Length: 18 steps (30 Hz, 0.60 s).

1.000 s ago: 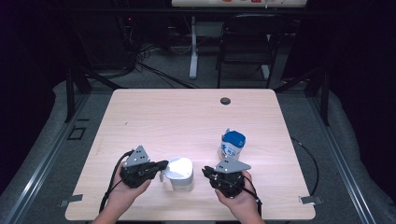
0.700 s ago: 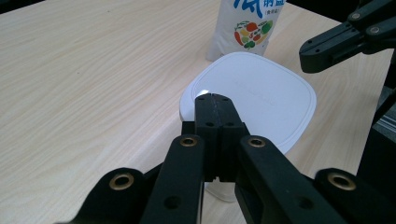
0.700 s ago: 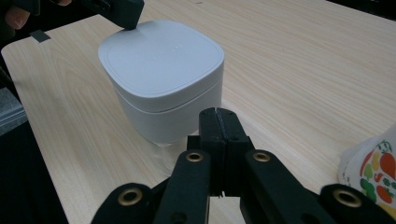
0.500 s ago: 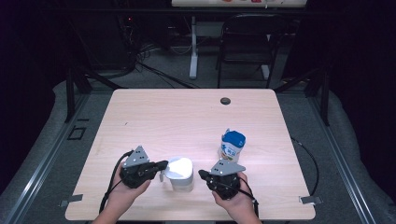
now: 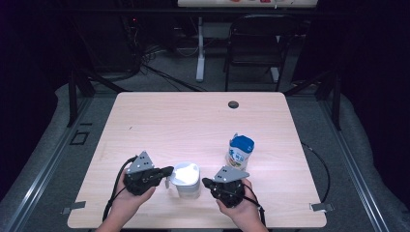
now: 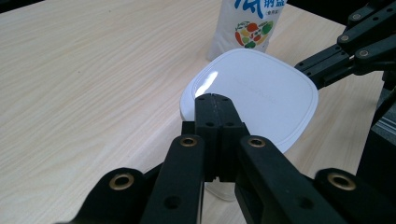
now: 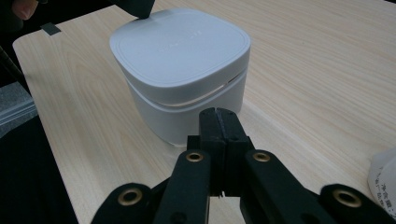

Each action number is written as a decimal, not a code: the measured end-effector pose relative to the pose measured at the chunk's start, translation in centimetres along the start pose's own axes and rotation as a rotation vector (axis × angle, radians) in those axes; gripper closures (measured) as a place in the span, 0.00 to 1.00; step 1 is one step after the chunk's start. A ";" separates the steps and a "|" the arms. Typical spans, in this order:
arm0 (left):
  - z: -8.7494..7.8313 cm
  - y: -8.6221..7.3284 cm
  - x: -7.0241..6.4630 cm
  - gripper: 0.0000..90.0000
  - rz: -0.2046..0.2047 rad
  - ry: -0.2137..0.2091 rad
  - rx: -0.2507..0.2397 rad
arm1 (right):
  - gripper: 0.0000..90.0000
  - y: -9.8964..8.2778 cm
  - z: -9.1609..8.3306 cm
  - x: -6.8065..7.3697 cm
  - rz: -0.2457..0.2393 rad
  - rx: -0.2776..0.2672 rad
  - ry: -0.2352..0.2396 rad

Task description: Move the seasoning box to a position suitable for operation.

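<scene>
Pale wood-grain covers the counter (image 5: 159,121), the largest thing here, and it is bare apart from a small dark round hole (image 5: 233,104) near its far edge and two things toward the near edge.

The white box (image 5: 187,180) with rounded corners sits close to the near edge, about midway between the two near corners, with its lid (image 7: 180,44) on. A thin lit gap runs under the lid on the side seen in the right gripper view, so the lid seems to rest on the box rather than being pressed home. It is placed where both hands can reach it from either side.

The white bottle (image 5: 240,151) with a blue cap stands upright just behind the box, toward the right edge, apart from it and likely set aside.

The left gripper (image 5: 167,171) comes in level from the left, its jaws closed together on nothing, the tip at the lid's left rim; whether it actually touches I cannot tell. It probably steadies or presses the lid.

The right gripper (image 5: 206,182) also has its jaws shut and empty, its tip just beside the box's right wall, low down, likely bracing the box from that side.
</scene>
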State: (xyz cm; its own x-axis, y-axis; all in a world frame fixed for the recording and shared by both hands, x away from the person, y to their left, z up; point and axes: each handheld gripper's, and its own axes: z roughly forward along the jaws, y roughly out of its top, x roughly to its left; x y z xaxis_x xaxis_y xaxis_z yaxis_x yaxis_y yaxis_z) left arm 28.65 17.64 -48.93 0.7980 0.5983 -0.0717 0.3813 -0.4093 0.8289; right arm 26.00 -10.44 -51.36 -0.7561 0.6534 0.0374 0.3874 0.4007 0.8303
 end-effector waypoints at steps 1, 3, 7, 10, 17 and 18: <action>0.0 0.0 0.0 1.00 0.001 0.001 0.001 | 1.00 0.0 0.0 0.0 0.000 0.001 -0.001; 0.0 0.0 0.0 1.00 -0.002 -0.001 0.000 | 1.00 0.0 0.0 0.0 0.001 -0.001 -0.002; -0.1 -0.1 0.1 1.00 -0.006 -0.004 0.004 | 1.00 0.0 0.1 0.0 0.003 -0.005 0.000; -0.1 -0.1 0.1 1.00 -0.011 0.001 -0.002 | 1.00 0.1 0.1 0.2 -0.003 -0.007 0.001; -0.1 -0.2 0.1 1.00 -0.012 0.001 -0.003 | 1.00 0.3 0.2 0.5 -0.016 -0.018 0.005; -0.1 -0.2 0.1 1.00 -0.012 0.001 -0.003 | 1.00 0.3 0.2 0.5 -0.016 -0.018 0.005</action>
State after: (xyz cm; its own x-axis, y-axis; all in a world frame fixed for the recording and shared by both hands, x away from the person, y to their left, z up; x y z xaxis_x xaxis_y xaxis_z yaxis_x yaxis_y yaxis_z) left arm 28.65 17.86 -49.05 0.7933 0.6034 -0.0810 0.3889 -0.4000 0.8299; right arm 25.84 -9.84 -51.17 -0.7645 0.6441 0.0269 0.3661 0.3994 0.8405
